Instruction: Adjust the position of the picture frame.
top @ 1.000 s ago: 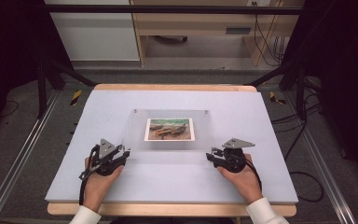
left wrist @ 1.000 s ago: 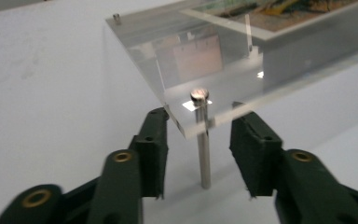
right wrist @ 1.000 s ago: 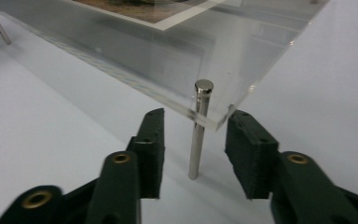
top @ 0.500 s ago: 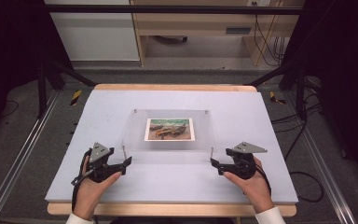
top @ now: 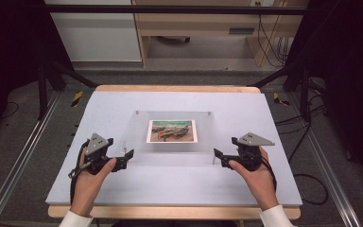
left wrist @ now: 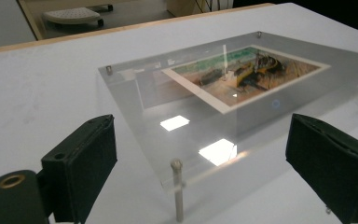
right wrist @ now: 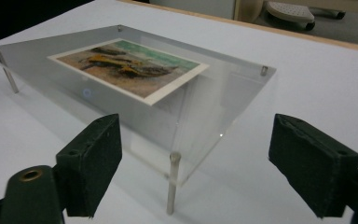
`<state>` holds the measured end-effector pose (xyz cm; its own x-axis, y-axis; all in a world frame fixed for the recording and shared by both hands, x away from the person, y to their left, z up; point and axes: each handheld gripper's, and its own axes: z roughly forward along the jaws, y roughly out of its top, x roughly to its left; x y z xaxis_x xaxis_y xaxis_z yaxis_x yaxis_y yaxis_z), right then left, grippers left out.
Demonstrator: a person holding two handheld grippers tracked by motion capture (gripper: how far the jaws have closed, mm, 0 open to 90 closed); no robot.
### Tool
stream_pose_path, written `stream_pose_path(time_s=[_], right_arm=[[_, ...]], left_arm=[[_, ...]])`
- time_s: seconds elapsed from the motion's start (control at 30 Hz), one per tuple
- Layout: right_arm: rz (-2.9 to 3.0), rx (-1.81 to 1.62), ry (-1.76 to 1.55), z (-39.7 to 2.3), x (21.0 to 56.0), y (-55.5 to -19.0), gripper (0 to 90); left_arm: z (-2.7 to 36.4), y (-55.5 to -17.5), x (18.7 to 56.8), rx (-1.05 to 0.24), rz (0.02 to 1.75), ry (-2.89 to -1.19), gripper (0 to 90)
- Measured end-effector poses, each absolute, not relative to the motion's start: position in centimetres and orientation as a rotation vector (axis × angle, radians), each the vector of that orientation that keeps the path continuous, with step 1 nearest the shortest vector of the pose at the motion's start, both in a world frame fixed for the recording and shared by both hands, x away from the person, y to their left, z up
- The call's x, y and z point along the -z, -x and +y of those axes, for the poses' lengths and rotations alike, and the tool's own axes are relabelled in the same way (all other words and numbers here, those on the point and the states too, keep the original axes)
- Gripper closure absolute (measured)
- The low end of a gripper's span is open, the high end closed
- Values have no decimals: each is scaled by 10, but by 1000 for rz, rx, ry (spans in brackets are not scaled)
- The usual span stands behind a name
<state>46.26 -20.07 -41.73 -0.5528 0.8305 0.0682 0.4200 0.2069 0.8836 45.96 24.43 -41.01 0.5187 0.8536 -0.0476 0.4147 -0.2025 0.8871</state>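
A clear acrylic frame [top: 139,137] stands on short metal posts in the middle of the white table [top: 170,184], with a beach-and-boats picture [top: 172,131] inside it. My left gripper [top: 128,155] is just off its front left corner, and my right gripper [top: 216,155] is just off its front right corner. Both have just been opening and now stand open, touching nothing. In the left gripper view the jaws [left wrist: 205,172] flank a corner post [left wrist: 177,186] that stands beyond them. The right gripper [right wrist: 200,168] faces its own post [right wrist: 171,184] the same way.
The table's wooden rim [top: 175,88] runs along the far side. Beyond it are a white cabinet [top: 94,33] and a wooden desk [top: 203,28]. Metal rails [top: 19,161] flank the table, and cables [top: 312,182] lie on the floor at the right.
Both grippers have drawn back from the frame's front corners toward the near edge and lifted a little. Their jaws have spread wide. The frame has not moved.
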Motion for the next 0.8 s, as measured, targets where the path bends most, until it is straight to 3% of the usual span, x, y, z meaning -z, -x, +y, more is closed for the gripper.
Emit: stream_pose_path(time_s=[0.2,0.4,0.57,0.8], right_arm=[[2113,-1246,-1158,-187,398,-494,281],[2121,-1263,-1157,-180,410,-499,442],[2104,-1284,-1177,-180,414,-499,463],[2151,-1275,-1254,-177,423,-505,382]], left_arm=[[250,-494,405,-560,1102,-1803,98],[256,-490,418,-566,1141,-1782,169],[257,-491,422,-549,1156,-1752,165],[250,-493,433,-519,1175,-1803,172]])
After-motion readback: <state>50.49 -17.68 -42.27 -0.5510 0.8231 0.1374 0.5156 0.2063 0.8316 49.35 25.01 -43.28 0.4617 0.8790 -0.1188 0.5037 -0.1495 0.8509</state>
